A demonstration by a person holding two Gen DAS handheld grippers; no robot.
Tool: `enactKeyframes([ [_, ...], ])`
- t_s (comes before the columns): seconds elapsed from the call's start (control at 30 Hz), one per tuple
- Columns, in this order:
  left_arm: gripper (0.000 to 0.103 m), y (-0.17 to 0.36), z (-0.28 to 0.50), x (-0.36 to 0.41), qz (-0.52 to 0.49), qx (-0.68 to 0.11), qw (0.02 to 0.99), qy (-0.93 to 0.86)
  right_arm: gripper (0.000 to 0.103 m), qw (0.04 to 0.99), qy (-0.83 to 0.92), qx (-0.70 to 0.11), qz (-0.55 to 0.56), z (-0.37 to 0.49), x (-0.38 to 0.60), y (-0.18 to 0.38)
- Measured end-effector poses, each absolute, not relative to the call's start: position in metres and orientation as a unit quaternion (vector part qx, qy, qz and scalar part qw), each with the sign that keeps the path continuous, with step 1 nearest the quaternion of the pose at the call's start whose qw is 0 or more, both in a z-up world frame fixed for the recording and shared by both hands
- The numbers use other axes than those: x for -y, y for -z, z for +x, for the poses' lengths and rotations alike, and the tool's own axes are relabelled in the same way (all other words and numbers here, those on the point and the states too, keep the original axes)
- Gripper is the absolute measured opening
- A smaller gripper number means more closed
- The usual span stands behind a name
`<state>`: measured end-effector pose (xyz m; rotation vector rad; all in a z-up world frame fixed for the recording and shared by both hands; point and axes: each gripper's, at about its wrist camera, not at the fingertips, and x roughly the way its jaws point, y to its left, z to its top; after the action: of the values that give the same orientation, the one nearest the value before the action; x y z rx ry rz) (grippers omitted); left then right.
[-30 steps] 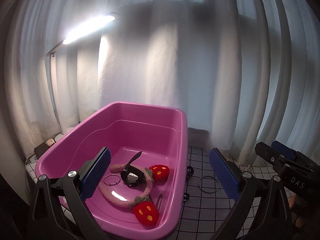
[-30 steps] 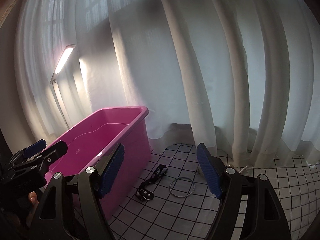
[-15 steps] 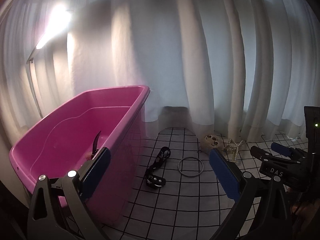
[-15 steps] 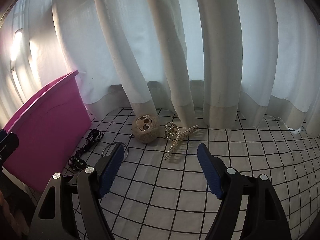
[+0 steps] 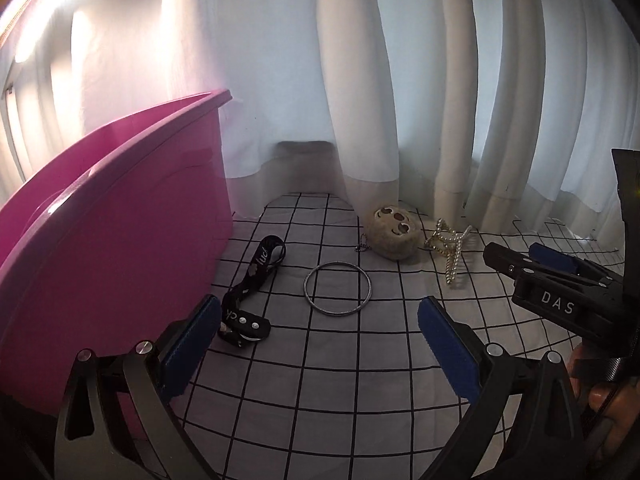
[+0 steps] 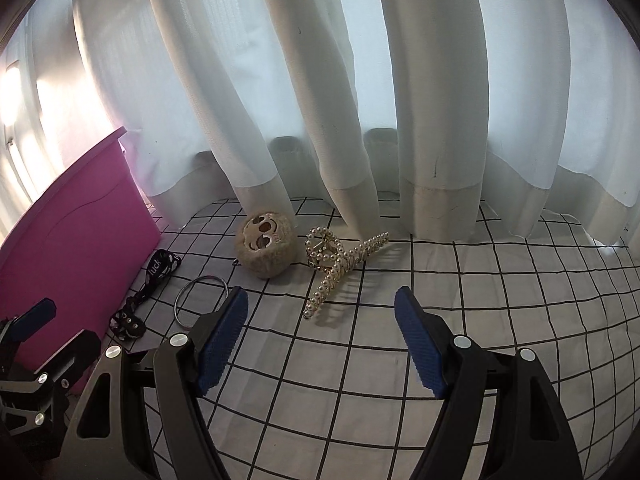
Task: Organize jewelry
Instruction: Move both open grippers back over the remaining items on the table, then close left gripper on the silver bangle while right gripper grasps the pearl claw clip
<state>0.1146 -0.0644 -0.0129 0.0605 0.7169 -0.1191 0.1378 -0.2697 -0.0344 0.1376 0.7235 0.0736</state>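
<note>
On the checked cloth (image 5: 340, 364) lie a silver bangle (image 5: 338, 289), a black strap with a clasp (image 5: 250, 294), a fuzzy beige charm with a face (image 5: 396, 236) and a pearl hair claw (image 5: 450, 250). My left gripper (image 5: 320, 344) hovers open just short of the bangle and strap, nothing between its blue pads. In the right wrist view the pearl claw (image 6: 340, 264) lies just beyond my open right gripper (image 6: 322, 340), with the charm (image 6: 266, 246) and bangle (image 6: 200, 300) to its left. The pink bin (image 5: 100, 240) stands at left.
White curtains (image 6: 320, 100) hang along the back edge of the cloth, touching the charm and claw. The right gripper's body and a hand (image 5: 600, 380) fill the right side of the left wrist view. The cloth (image 6: 520, 300) continues to the right.
Both grippers have swung right, away from over the pink bin, and sunk toward the cloth. The bin's inside has dropped out of sight; the bangle, strap, charm and pearl claw now loom closer.
</note>
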Motion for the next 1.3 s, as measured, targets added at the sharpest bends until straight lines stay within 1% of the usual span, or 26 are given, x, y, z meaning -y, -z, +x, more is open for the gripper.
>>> enactKeyframes([
  [0.2,0.097,0.034,0.148,0.059,0.005,-0.387,0.92,0.056,0.072,0.923,-0.013,-0.383,0.036,0.173,0.261,0.046],
  [0.37,0.097,0.048,0.165,0.06,0.0,-0.41,0.91,0.058,0.072,0.906,-0.008,-0.423,0.016,0.202,0.255,0.066],
  [0.53,0.097,0.061,0.183,0.061,-0.001,-0.427,0.903,0.046,0.072,0.897,0.011,-0.442,-0.022,0.223,0.244,0.081],
  [0.63,0.097,0.07,0.194,0.064,-0.002,-0.444,0.895,0.043,0.072,0.893,0.013,-0.45,-0.024,0.231,0.243,0.088],
  [0.87,0.097,0.082,0.21,0.084,0.021,-0.456,0.889,0.042,0.072,0.892,0.0,-0.452,-0.003,0.242,0.252,0.093],
  [1.07,0.097,0.097,0.225,0.092,0.03,-0.484,0.874,0.034,0.073,0.895,-0.002,-0.447,-0.005,0.248,0.258,0.091],
  [1.3,0.098,0.105,0.241,0.089,0.014,-0.49,0.871,0.026,0.077,0.896,0.003,-0.445,-0.005,0.253,0.259,0.092],
])
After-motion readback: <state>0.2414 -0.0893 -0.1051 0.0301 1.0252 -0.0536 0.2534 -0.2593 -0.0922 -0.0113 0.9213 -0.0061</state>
